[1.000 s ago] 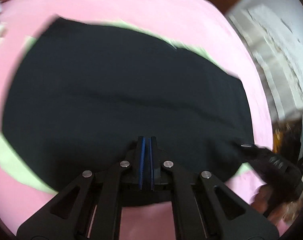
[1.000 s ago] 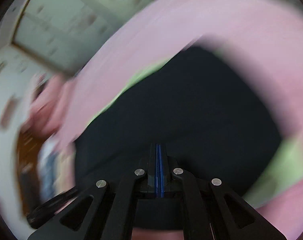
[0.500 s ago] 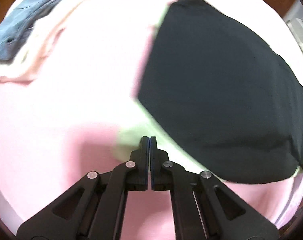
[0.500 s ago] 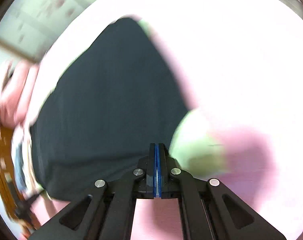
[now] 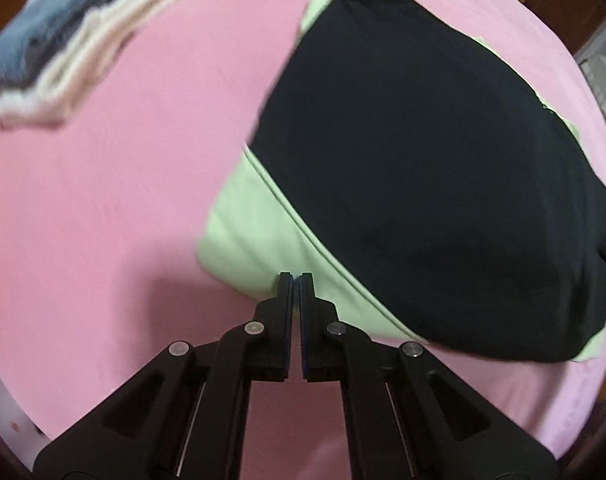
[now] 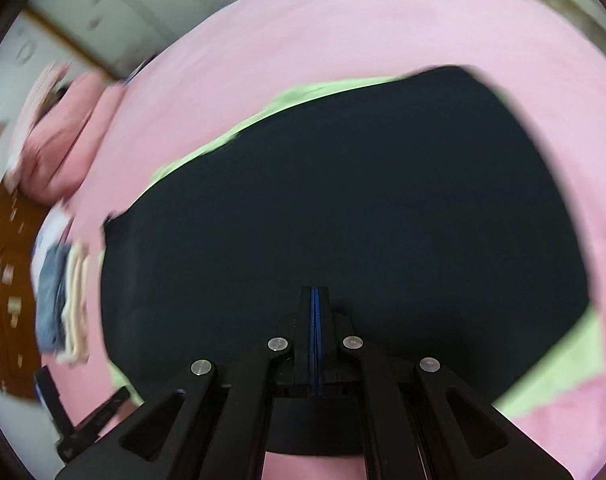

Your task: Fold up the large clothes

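A large black garment (image 5: 435, 184) lies flat on a light green cloth (image 5: 247, 236) on the pink bed. My left gripper (image 5: 296, 280) hovers at the green cloth's near corner, its jaws a narrow slit apart with nothing between them. In the right wrist view the black garment (image 6: 343, 216) fills the middle, with green cloth (image 6: 559, 376) showing at its edges. My right gripper (image 6: 315, 292) is shut over the garment's near edge; whether it pinches cloth I cannot tell.
A stack of folded clothes, blue and cream (image 5: 67, 44), lies at the far left of the pink bedsheet (image 5: 103, 200). It also shows in the right wrist view (image 6: 63, 300), beside pink pillows (image 6: 63, 144) and a brown wooden headboard (image 6: 7, 300).
My left gripper has drawn nearer the green corner and its jaws have parted slightly. My right gripper has swung from the green corner back over the black garment.
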The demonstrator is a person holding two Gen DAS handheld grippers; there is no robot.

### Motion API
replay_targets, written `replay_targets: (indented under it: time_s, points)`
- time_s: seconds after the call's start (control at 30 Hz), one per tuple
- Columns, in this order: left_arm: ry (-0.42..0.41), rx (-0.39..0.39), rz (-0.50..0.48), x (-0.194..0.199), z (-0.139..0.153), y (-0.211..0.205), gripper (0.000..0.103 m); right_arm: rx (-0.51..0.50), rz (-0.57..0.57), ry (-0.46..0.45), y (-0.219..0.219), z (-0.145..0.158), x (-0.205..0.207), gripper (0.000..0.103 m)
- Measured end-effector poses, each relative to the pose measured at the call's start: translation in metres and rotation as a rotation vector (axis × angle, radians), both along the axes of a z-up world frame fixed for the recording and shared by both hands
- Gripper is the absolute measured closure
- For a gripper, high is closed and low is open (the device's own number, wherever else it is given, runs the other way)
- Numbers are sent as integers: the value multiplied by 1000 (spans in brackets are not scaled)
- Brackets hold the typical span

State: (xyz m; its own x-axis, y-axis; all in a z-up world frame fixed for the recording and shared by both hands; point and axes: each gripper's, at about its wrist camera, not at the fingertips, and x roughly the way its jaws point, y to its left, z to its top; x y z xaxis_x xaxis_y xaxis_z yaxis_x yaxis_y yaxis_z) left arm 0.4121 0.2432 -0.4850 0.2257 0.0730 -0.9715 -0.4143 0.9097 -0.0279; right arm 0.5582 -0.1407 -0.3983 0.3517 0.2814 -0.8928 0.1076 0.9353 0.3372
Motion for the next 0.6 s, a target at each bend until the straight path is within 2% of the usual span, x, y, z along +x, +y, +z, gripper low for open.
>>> replay_targets:
  time_s: [0.13, 0.2, 0.23, 0.27, 0.37, 0.4, 0.47, 0.6]
  points:
    - [19, -88, 38, -14, -11, 0, 102, -53, 71, 44, 53, -4, 33, 103]
    - [33, -159, 75, -24, -19, 4, 102, -85, 76, 100, 75, -15, 44, 103]
    - [21, -190, 79, -26, -19, 6, 102, -99, 74, 112, 107, -28, 60, 103]
    - [11, -208, 75, -28, -18, 5, 102, -132, 71, 120, 116, -36, 65, 103]
    - [-20, -267, 85, -27, -17, 12, 102, -219, 95, 130, 133, -49, 68, 103]
    - [-35, -311, 102, -27, -19, 16, 101, -232, 97, 134, 135, -53, 69, 103]
    - [-48, -357, 131, -42, -20, 42, 98, -276, 113, 144, 143, -66, 69, 103]
    - [-87, -419, 181, -59, -19, 49, 96, -340, 130, 121, 158, -76, 76, 103]
